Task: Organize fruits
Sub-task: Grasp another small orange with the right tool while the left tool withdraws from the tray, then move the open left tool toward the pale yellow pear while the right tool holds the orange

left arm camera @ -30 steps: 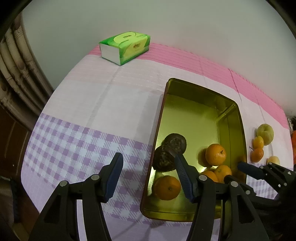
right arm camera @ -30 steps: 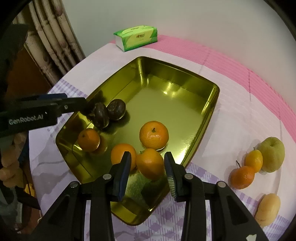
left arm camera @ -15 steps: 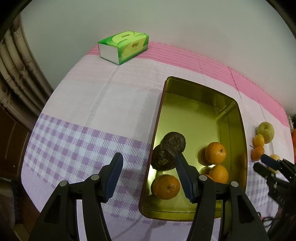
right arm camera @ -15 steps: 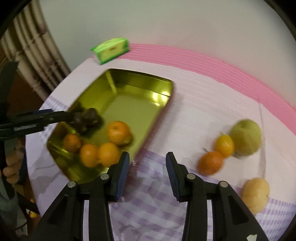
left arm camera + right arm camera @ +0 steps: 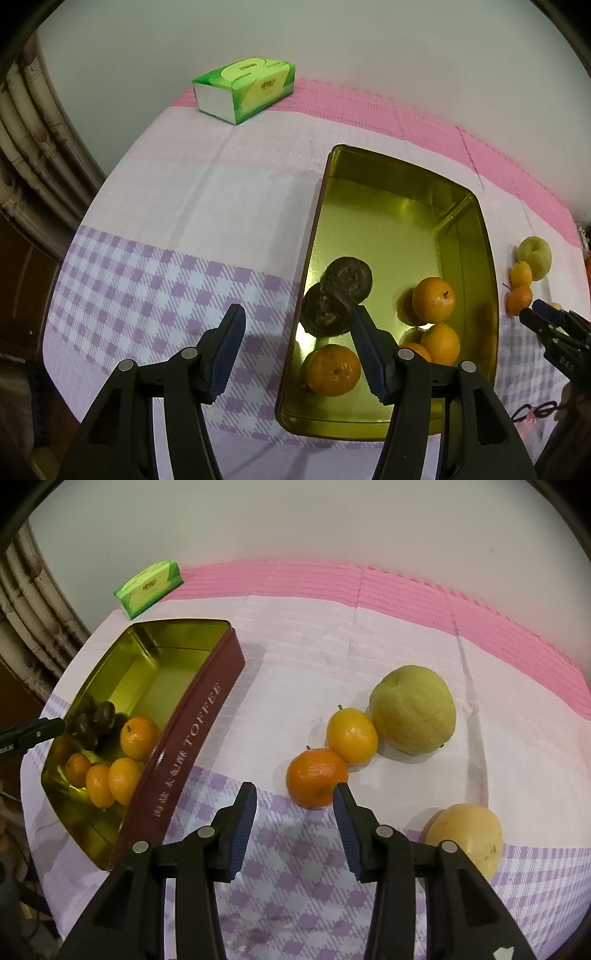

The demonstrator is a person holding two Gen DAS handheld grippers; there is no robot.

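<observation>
Both tongs are empty just now: the right gripper [image 5: 293, 805] has its jaws a modest way apart, having just been opening with nothing between them, and it hangs over the checked cloth with the nearest orange mandarin [image 5: 317, 778] just beyond its tips. The left gripper [image 5: 295, 349] stands moderately open and holds nothing, poised over the near left edge of the gold tin [image 5: 469, 236], its right finger in front of the two dark fruits [image 5: 338, 295] inside. Four oranges [image 5: 433, 300] already lie in the tin's near end. Out on the tablecloth [image 5: 314, 657] to the right are the mandarin, a yellower citrus [image 5: 351, 735] touching it on the far side, a large green pear-like fruit [image 5: 413, 709] touching that one, and a yellow fruit [image 5: 467, 834] nearer, apart from the others. I would guess the mandarin is the next to go. It looks light, round and a little soft under a loose skin, so it should be taken across its widest middle with a gentle squeeze; too hard would bruise it, too high and it could roll out. Its neighbour touches it, so the far finger wants to slip in from the side, not between them. The green fruit looks heavier and firmer, and wide for these jaws. A green tissue pack [image 5: 149, 583] sits at the far left, out of the way.
</observation>
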